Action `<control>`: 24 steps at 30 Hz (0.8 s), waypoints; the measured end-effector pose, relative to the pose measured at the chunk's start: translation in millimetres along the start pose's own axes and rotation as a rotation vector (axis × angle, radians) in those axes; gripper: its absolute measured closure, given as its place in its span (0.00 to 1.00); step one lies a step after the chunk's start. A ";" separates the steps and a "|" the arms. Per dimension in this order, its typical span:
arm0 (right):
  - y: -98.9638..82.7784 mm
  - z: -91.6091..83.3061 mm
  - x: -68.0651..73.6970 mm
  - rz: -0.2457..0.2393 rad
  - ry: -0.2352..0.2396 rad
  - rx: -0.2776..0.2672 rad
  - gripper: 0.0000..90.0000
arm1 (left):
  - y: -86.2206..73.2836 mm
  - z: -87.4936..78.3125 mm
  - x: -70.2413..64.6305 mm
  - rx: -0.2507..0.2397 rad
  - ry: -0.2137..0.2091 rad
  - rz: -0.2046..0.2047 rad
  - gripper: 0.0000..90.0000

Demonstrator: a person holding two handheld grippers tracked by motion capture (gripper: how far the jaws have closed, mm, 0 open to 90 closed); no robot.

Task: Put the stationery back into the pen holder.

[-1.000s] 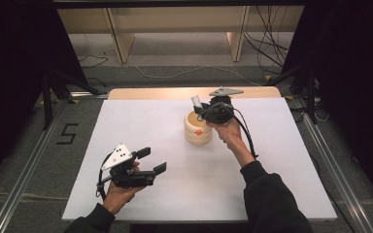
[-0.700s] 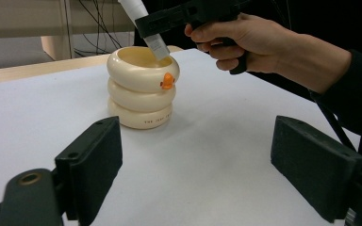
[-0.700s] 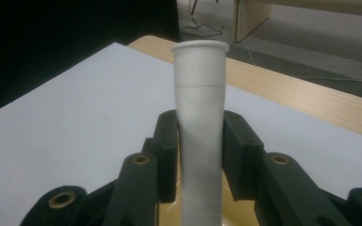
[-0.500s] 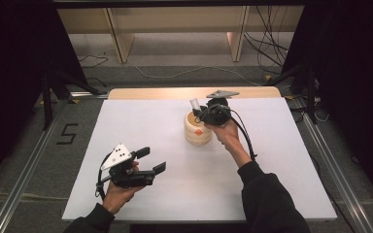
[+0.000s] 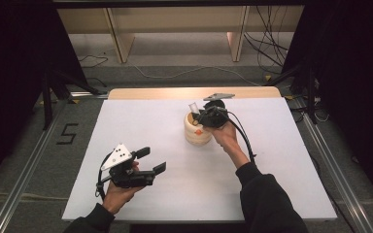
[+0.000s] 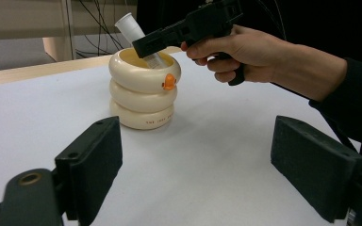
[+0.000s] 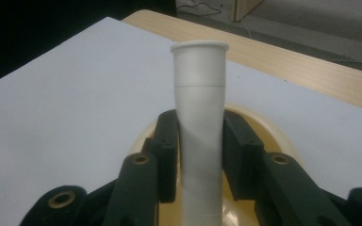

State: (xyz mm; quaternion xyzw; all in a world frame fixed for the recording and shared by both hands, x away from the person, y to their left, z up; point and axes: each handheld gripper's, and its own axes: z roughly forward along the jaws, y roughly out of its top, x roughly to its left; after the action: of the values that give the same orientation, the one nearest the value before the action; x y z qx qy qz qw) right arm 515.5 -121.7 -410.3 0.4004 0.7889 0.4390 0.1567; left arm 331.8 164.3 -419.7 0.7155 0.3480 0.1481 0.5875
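Right gripper (image 7: 200,160) is clamped on the white tube (image 7: 199,117), which leans tilted with its lower end inside the cream ring-stacked holder (image 6: 143,94) near the far middle of the desk (image 5: 141,126). My worry is that the tube sits at a slant, so a sideways pull could lever its lower end against the holder's rim and tip or drag the light-looking holder. A slack pinch could also let the smooth tube slip. Left gripper (image 6: 202,160) hovers nearer me, jaws apart and empty, too far away to steady anything.
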 end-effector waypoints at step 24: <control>-3.1 -10.5 -3.9 0.027 0.044 0.044 0.41 | 0.2 -0.2 -0.3 0.001 -0.001 0.002 0.19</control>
State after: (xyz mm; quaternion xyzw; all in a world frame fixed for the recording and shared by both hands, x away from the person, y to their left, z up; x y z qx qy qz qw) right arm 510.1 -131.6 -407.3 0.4048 0.7960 0.4325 0.1246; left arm 331.5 164.3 -419.4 0.7162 0.3471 0.1481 0.5871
